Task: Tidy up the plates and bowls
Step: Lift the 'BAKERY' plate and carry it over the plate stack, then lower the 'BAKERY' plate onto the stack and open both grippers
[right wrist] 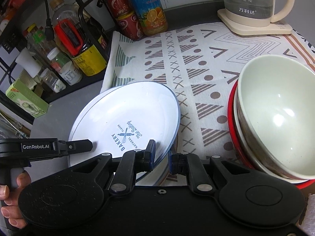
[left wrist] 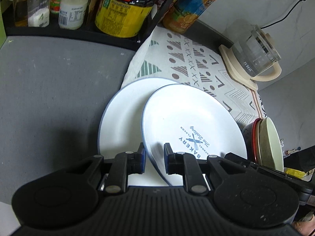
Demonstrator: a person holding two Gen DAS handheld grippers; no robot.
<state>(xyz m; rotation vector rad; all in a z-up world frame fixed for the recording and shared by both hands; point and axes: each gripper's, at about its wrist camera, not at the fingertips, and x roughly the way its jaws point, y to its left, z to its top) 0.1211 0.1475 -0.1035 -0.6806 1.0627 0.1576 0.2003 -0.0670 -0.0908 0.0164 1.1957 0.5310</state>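
A white bakery plate point(left wrist: 189, 125) with a blue rim is tilted above a second white plate point(left wrist: 122, 122) lying on the counter. My left gripper point(left wrist: 155, 155) straddles the bakery plate's near rim, fingers close around it. In the right wrist view my right gripper point(right wrist: 161, 155) straddles the opposite rim of the same bakery plate point(right wrist: 126, 116); the lower plate point(right wrist: 151, 174) peeks out underneath. The left gripper point(right wrist: 78, 146) shows at the left there. A stack of bowls point(right wrist: 275, 122), pale green on top, red-rimmed below, sits on the right; it also shows in the left wrist view point(left wrist: 265, 143).
A patterned cloth point(right wrist: 196, 63) covers the counter's right part; grey counter point(left wrist: 59, 90) lies left. A glass kettle point(right wrist: 254, 2) on a cream base stands at the back right. Bottles, jars and cans point(left wrist: 122, 13) crowd a black rack at the back left.
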